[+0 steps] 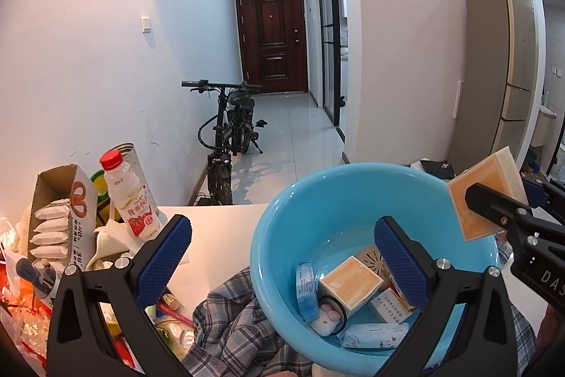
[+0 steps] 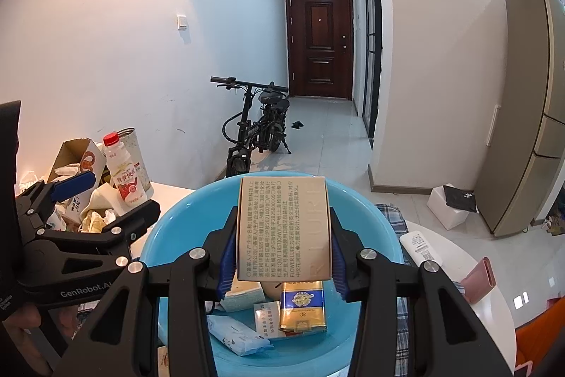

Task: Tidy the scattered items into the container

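Note:
A blue plastic basin (image 1: 282, 218) stands on the white table with several items in it: a tan box (image 1: 349, 285), a tape roll (image 1: 305, 285), a tissue pack (image 1: 374, 340) and a gold-and-blue box (image 2: 302, 310). My right gripper (image 2: 284, 221) is shut on a tan printed box (image 2: 282, 200) and holds it just above the basin (image 2: 176, 228). In the left wrist view that tan printed box (image 1: 487, 172) hangs over the basin's right rim in the right gripper (image 1: 501, 195). My left gripper (image 1: 282, 257) is open over the basin's near-left rim, with nothing gripped.
Left of the basin is a clutter pile: a red-capped drink bottle (image 1: 129, 196), an open carton of white packets (image 1: 61, 218), a tin (image 1: 136, 161) and wrappers. A plaid cloth (image 1: 233, 324) lies under the basin. A white remote (image 2: 420, 246) and a pink case (image 2: 480, 280) lie at the right.

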### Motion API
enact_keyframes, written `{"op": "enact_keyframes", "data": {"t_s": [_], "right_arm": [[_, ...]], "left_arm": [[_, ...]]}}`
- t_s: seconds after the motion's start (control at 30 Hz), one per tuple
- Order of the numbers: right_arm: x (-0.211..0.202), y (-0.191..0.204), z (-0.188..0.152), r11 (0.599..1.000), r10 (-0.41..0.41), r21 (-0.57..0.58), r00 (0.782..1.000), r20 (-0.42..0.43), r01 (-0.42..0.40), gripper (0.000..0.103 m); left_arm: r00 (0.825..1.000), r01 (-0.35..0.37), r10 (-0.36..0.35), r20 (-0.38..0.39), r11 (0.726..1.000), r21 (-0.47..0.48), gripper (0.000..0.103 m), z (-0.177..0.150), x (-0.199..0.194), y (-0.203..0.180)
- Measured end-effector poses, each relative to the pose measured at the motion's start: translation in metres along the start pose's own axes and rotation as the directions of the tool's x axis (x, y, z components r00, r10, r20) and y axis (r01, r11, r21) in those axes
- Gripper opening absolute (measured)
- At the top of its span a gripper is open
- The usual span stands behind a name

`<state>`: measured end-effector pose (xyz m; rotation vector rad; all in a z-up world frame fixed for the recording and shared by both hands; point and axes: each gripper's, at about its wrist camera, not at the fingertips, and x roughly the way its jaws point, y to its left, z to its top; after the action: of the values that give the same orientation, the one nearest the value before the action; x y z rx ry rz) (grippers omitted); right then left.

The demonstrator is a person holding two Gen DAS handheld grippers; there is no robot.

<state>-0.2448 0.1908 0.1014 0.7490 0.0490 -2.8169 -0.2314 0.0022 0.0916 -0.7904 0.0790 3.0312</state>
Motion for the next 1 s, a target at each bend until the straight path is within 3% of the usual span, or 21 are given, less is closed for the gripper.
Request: {"op": "enact_keyframes", "data": {"t_s": [0.03, 0.07, 0.1, 0.13, 0.4, 0.53, 0.7, 1.0], "right_arm": [[-0.002, 0.000, 0.001, 1.000, 0.004, 0.004, 1.000, 0.004, -0.004, 0.054], [-0.004, 0.000, 0.002, 1.000, 0.009, 0.014, 1.000, 0.012, -0.009, 0.084], [-0.008, 0.000, 0.003, 0.999, 0.013, 0.029, 1.000, 0.024, -0.013, 0.100], [-0.012, 0.000, 0.003, 0.999, 0.013, 0.037, 0.999, 0.039, -0.014, 0.103], [-0.047, 0.014, 0.011, 1.000, -0.027, 0.009, 0.994, 0.103, 0.027, 0.103], [-0.064, 0.020, 0.007, 1.000, -0.031, 0.005, 0.992, 0.120, 0.030, 0.103], [-0.079, 0.025, -0.017, 0.999, -0.043, -0.005, 0.997, 0.061, 0.044, 0.103], [-0.136, 0.029, -0.074, 0.999, -0.034, 0.027, 0.998, 0.049, 0.033, 0.103]], "left_arm": [[1.000, 0.005, -0.005, 0.007, 1.000, -0.007, 0.103, 0.001, -0.004, 0.002], [1.000, 0.012, -0.012, 0.014, 1.000, -0.014, 0.103, 0.002, -0.007, 0.004], [1.000, 0.022, -0.022, 0.020, 1.000, -0.020, 0.103, 0.003, -0.011, 0.005], [0.999, 0.031, -0.030, 0.028, 0.999, -0.025, 0.103, 0.004, -0.016, 0.007], [0.994, 0.035, -0.031, 0.104, 0.999, -0.033, 0.103, 0.010, -0.052, 0.015], [0.996, 0.025, -0.023, 0.092, 0.999, -0.020, 0.103, 0.002, -0.068, 0.013], [0.997, 0.010, -0.009, 0.082, 1.000, -0.017, 0.103, -0.021, -0.096, 0.010], [0.999, 0.009, -0.008, 0.038, 1.000, -0.020, 0.103, -0.069, -0.139, -0.002]]}}
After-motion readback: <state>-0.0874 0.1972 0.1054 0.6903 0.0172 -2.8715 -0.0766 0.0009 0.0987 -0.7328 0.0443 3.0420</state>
